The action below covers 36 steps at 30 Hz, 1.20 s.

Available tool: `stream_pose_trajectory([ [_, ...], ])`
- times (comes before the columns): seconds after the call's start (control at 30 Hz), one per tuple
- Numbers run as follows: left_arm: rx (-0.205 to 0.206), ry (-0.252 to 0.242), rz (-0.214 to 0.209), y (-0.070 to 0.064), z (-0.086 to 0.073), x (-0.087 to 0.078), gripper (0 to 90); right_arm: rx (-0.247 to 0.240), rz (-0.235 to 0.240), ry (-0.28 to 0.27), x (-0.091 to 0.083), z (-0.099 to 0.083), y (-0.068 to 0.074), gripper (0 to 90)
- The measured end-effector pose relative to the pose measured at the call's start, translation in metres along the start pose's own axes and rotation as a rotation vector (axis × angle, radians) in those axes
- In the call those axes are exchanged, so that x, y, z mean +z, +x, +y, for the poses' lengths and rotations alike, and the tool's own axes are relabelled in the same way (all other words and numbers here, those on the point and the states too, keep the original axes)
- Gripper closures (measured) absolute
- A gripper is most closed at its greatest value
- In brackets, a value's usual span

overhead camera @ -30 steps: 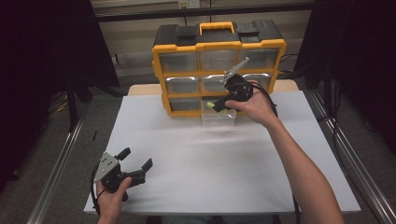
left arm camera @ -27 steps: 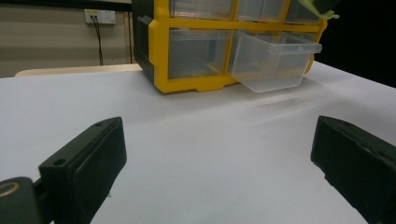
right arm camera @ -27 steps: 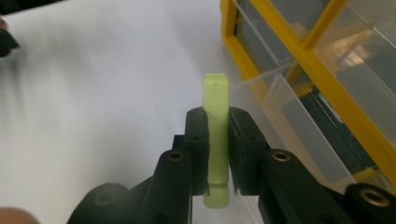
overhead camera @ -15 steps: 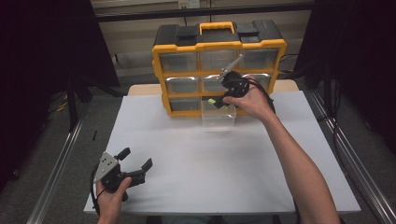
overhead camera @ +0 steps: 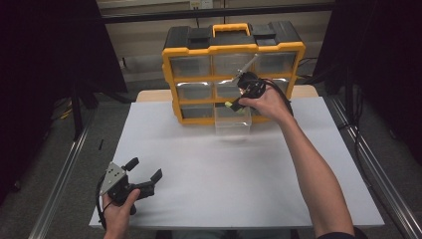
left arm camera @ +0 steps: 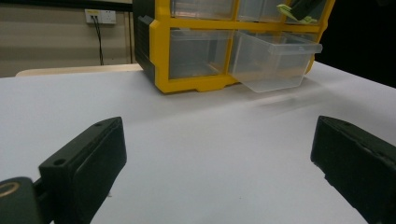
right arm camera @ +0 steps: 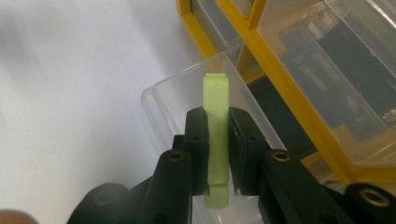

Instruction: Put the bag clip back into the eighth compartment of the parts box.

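Your table [overhead camera: 278,189], under a white sheet [overhead camera: 214,164], carries a yellow organiser [overhead camera: 234,50] at 12 o'clock, one clear bottom-row drawer [overhead camera: 232,123] pulled out over the sheet toward you.

The organiser [overhead camera: 234,50] at upper centre looked like glossy yellow and black plastic, its pulled-out drawer [overhead camera: 232,123] clear and smooth. The table cover [overhead camera: 224,174] was matt white. The clamped strip [right arm camera: 216,135] seemed pale green, smooth plastic.
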<state>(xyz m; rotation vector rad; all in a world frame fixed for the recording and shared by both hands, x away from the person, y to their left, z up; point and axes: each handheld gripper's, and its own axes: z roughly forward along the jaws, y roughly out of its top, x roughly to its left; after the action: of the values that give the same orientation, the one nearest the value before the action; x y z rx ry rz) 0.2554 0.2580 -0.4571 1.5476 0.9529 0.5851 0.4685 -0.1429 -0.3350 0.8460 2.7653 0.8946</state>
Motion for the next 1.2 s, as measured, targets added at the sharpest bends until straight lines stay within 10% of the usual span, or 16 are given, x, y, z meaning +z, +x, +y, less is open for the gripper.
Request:
stream_pose_trajectory([
  [1.2,0.024,0.018,-0.012,0.002,0.0,-0.001,3.6,0.004,0.006,0.151,0.03,-0.001,-0.01,78.8],
])
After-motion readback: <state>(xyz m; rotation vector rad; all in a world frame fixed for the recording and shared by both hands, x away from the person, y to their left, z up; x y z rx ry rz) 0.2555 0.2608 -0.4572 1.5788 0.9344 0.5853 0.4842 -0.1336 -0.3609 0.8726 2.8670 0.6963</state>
